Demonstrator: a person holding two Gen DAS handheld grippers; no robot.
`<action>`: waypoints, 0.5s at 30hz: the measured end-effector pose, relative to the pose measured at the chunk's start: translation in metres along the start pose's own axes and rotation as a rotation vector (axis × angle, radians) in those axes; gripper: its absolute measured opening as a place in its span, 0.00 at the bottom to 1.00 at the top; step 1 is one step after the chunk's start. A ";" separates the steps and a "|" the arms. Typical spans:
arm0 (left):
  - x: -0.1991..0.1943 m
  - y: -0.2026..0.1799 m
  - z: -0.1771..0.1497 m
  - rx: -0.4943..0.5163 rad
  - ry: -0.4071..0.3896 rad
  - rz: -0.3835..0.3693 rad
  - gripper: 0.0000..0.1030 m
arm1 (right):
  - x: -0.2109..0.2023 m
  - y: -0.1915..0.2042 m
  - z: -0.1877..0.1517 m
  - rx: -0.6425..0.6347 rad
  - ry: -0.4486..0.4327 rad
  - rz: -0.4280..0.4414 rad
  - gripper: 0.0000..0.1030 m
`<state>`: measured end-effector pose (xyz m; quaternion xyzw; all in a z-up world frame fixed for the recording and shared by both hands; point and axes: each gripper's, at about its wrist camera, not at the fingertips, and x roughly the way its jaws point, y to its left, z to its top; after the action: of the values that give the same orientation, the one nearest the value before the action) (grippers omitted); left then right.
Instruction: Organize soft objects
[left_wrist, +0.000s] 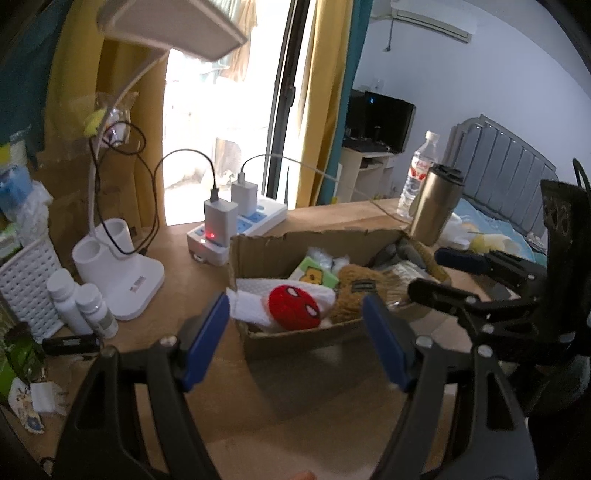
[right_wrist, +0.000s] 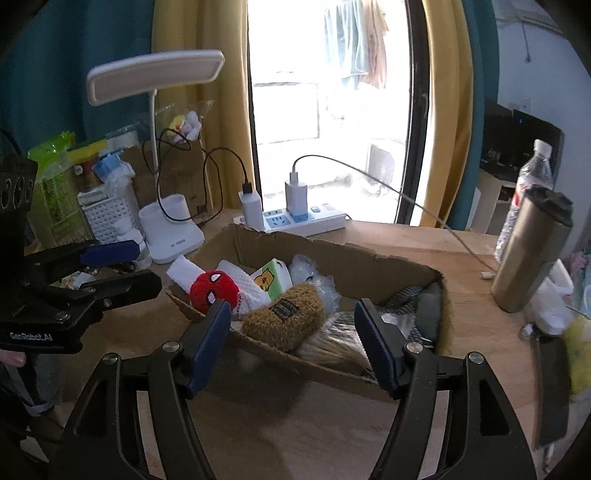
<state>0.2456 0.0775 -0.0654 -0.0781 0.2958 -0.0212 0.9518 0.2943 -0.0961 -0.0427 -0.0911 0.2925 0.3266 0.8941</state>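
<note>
Presently, the left gripper (left_wrist: 295, 332) and right gripper (right_wrist: 293, 341) both stood apart, empty, before the cardboard box (right_wrist: 332, 254) of soft toys.

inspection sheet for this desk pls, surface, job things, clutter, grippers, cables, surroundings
surface: wooden desk, bare in front of the box.
job's things: open cardboard box holding a red spider-face plush, brown plush, white cloth and a tissue pack with a yellow cartoon.
clutter: white desk lamp, white basket, two small white bottles, steel tumbler, water bottle.
grippers: left gripper open, empty; right gripper open, empty; both short of the box.
cables: power strip with two chargers; black and white leads loop over the desk.
surroundings: yellow curtains, bright glass door, bed at right.
</note>
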 end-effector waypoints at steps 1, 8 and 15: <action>-0.004 -0.002 0.000 0.002 -0.005 0.004 0.79 | -0.006 0.000 0.000 0.002 -0.007 -0.005 0.71; -0.034 -0.011 -0.005 -0.002 -0.039 0.011 0.91 | -0.042 0.000 -0.005 0.016 -0.044 -0.037 0.72; -0.061 -0.021 -0.011 0.005 -0.075 0.026 0.92 | -0.074 0.002 -0.012 0.023 -0.076 -0.062 0.74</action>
<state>0.1895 0.0607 -0.0370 -0.0727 0.2607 -0.0067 0.9627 0.2420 -0.1376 -0.0095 -0.0772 0.2589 0.2985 0.9154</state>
